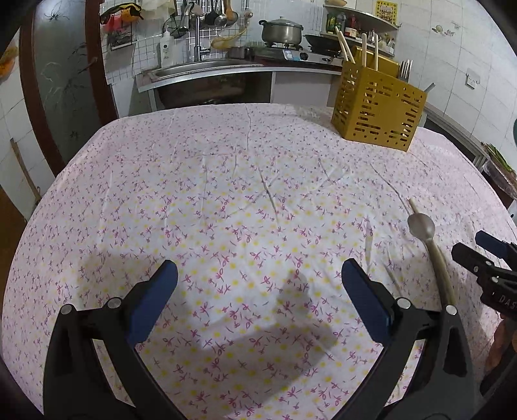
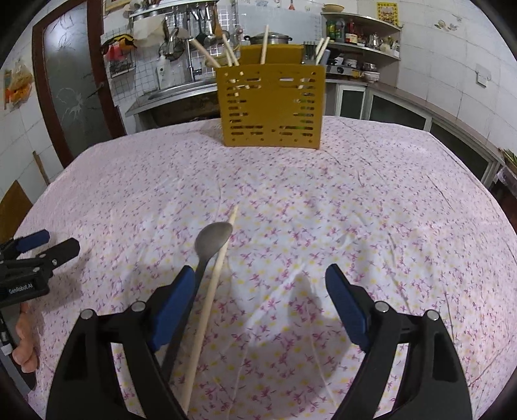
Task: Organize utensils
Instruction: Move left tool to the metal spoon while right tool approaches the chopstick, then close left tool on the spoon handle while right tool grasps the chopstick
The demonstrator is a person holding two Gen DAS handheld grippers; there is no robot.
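Observation:
A grey spoon and a wooden chopstick lie side by side on the flowered tablecloth, just inside the left finger of my open right gripper. In the left wrist view the spoon and chopstick lie at the right, beside the right gripper. My left gripper is open and empty over bare cloth. The yellow slotted utensil holder, with chopsticks and forks in it, stands at the table's far side; it also shows in the left wrist view.
The table is covered with a pink flowered cloth. Behind it are a sink counter, a stove with a pot and wall shelves. A dark door stands at the left.

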